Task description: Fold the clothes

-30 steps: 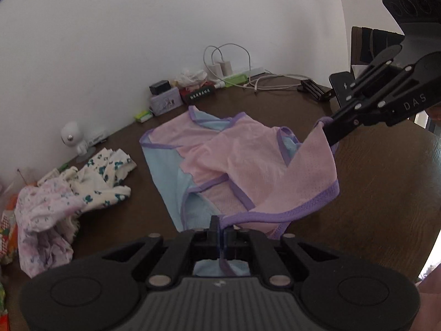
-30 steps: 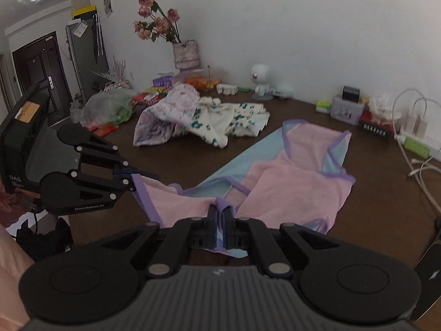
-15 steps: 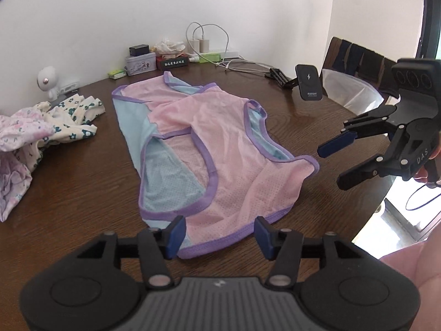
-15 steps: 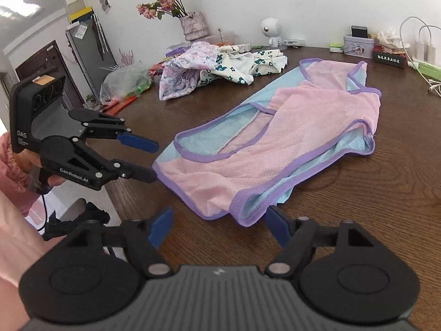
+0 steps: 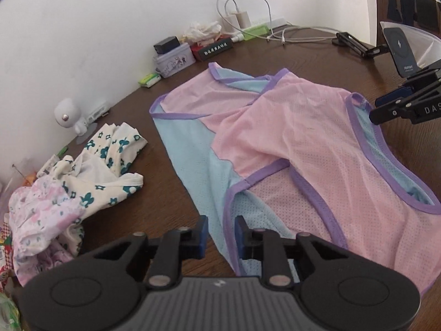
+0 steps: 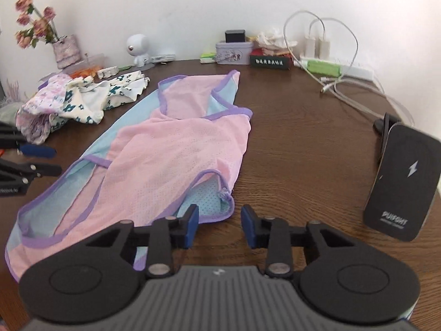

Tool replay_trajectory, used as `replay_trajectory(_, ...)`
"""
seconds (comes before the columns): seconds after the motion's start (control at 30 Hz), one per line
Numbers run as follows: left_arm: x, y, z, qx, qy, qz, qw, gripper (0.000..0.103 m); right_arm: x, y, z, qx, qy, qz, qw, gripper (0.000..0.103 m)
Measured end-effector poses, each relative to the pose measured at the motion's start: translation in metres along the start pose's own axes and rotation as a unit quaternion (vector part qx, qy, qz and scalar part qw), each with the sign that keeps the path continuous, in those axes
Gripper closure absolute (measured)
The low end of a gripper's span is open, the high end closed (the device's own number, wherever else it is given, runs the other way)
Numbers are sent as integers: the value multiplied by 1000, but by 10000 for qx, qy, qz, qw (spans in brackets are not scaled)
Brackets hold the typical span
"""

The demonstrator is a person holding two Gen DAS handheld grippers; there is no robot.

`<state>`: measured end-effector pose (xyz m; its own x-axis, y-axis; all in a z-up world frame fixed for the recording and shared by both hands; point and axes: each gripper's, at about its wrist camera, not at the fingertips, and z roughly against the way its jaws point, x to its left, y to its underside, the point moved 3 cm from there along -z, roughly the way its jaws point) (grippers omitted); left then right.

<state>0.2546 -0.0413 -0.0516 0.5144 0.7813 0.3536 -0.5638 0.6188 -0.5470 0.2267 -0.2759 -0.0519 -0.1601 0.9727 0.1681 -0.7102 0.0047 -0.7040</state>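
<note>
Jaws parted on both: left gripper point(image 5: 220, 234) straddles the near hem of the pink-and-blue garment point(image 5: 303, 149) lying flat on the table point(image 6: 303, 143), right gripper point(image 6: 219, 226) just beside its corner, gripping nothing.

Garment point(image 5: 297, 149): pink and light-blue mesh, purple trim; spread flat, partly folded over itself. Floral clothes point(image 5: 82, 176): crumpled heap, well apart.

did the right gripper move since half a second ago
Yes. The right gripper came in toward the pink garment, its fingers now at the hem; the charger stand looms nearer.
</note>
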Motion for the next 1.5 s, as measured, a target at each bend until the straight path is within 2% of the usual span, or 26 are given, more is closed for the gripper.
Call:
replay_trajectory(0.07, 0, -4, -12, 20, 45, -133, 9999, 87, -5, 0, -7, -47, 4, -225, 9997, 73)
replay_trajectory(0.23, 2, -17, -21, -146, 442, -75, 9989, 84, -6, 1, -12, -214, 128, -336, 9991, 73)
replay_trajectory(0.33, -4, -18, -30, -135, 261, -350, 9990, 92, -2, 0, -15, -222, 160, -285, 9992, 86)
replay_trajectory(0.37, -5, -17, -32, -131, 262, -409, 9987, 98, 0, -1, -16, -220, 175, -242, 9993, 88)
replay_trajectory(0.43, 7, -14, -27, -237, 152, -173, 9995, 102, 5, -1, -17, -211, 242, -57, 9995, 91)
replay_trajectory(0.57, 31, -8, -18, -448, -69, 301, 9985, 102, 16, -2, -18, -233, 452, 448, 9977, 96)
replay_trajectory(0.8, 73, 4, 0, -811, -453, 1128, 9893, 102, 37, -6, -18, -329, 850, 1450, 9852, 97)
replay_trajectory(0.9, 90, 20, -10, -603, -371, 1650, 9837, 102, 46, -7, -19, -355, 998, 1856, 9769, 97)
replay_trajectory(1.0, 96, 32, -19, -437, -488, 1813, 9812, 102, 54, -2, -23, -234, 934, 2058, 9739, 97)
replay_trajectory(1.03, 97, 35, -23, -388, -531, 1845, 9806, 101, 56, -1, -24, -202, 890, 2082, 9738, 96)
replay_trajectory(1.1, 99, 40, -24, -349, -457, 1966, 9788, 96, 52, -1, -18, -222, 641, 1757, 9821, 81)
replay_trajectory(1.13, 100, 41, -23, -354, -404, 2038, 9775, 92, 50, -2, -14, -243, 500, 1558, 9862, 58)
replay_trajectory(1.17, 99, 44, -16, -420, -315, 2038, 9776, 91, 47, -2, -6, -264, 338, 1359, 9898, 51)
replay_trajectory(1.23, 97, 48, 0, -552, -135, 2035, 9774, 79, 44, 1, 11, -289, 5, 1056, 9940, 51)
replay_trajectory(1.3, 95, 53, 15, -683, 45, 2029, 9768, 78, 47, 9, 32, -255, -544, 914, 9940, 51)
replay_trajectory(1.4, 70, 57, 37, -720, 623, 1496, 9841, 79, 61, 27, 52, 53, -1437, 921, 9853, 51)
replay_trajectory(1.43, 59, 59, 43, -698, 840, 1303, 9854, 79, 66, 33, 56, 167, -1618, 948, 9821, 51)
replay_trajectory(1.5, 35, 61, 52, -636, 1216, 942, 9860, 79, 74, 41, 55, 307, -1588, 925, 9825, 51)
